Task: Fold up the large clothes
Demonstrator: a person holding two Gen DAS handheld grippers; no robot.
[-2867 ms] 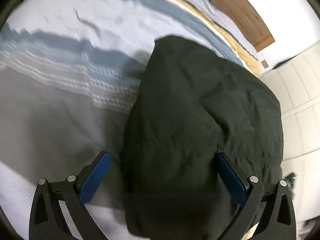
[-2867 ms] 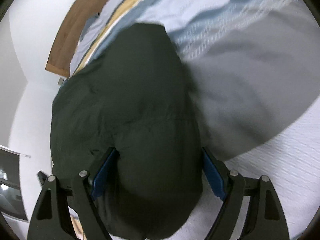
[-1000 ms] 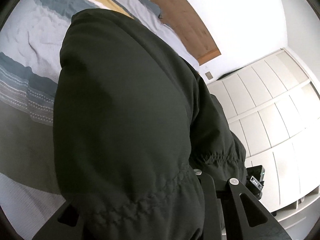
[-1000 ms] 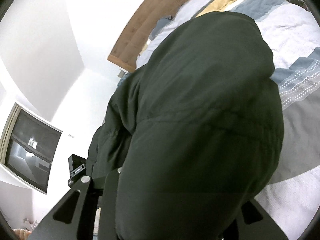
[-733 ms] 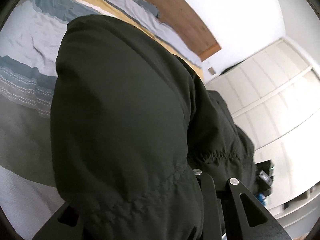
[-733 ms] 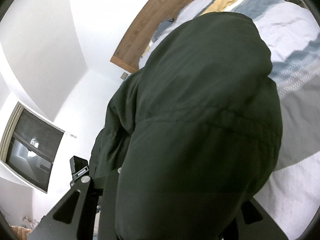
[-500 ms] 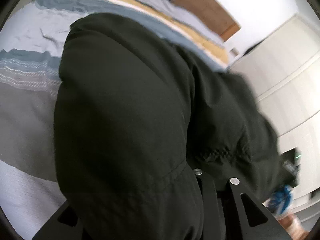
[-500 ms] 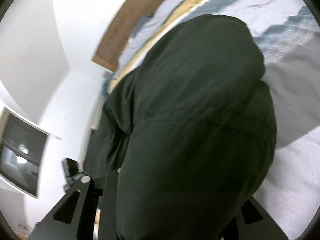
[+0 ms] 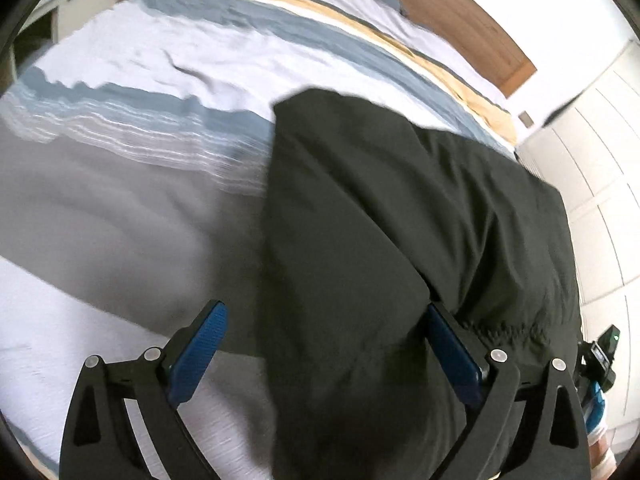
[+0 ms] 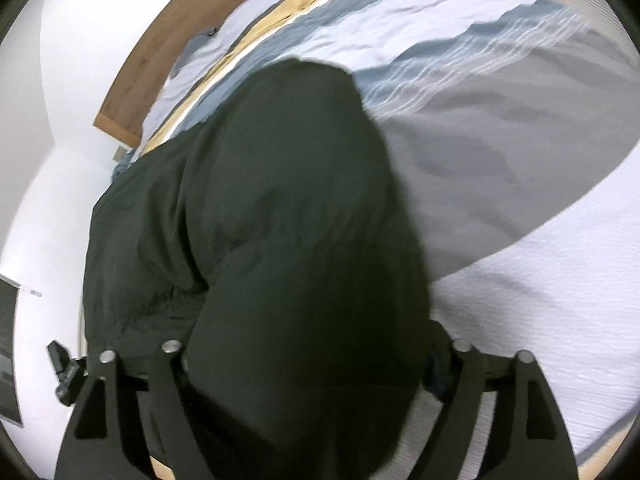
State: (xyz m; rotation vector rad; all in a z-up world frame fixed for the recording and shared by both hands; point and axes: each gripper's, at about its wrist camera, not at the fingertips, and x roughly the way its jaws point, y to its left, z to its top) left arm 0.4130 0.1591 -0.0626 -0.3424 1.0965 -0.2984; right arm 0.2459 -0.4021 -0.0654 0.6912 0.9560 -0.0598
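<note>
A dark green padded jacket (image 9: pixel 400 220) lies bunched on the bed, reaching from the near edge toward the headboard. My left gripper (image 9: pixel 326 356) straddles its near end, and its jaws are opening. The left blue pad (image 9: pixel 198 354) stands clear over the bedspread, and the other pad sits at the fabric's edge. In the right wrist view the jacket (image 10: pixel 288 200) fills the middle. My right gripper (image 10: pixel 308 364) is opening around its near end too. Fabric drapes over both of its fingers and hides most of the pads.
The bedspread (image 9: pixel 120 220) has grey, white, blue and yellow bands. A wooden headboard (image 9: pixel 460 12) runs along the far side. White wardrobe doors (image 9: pixel 600 160) stand right of the bed. The right wrist view shows a white wall and a dark window at the left.
A second ago both grippers were shut on the jacket and held it up. Both have tipped downward toward the bed, and their fingers have spread wide.
</note>
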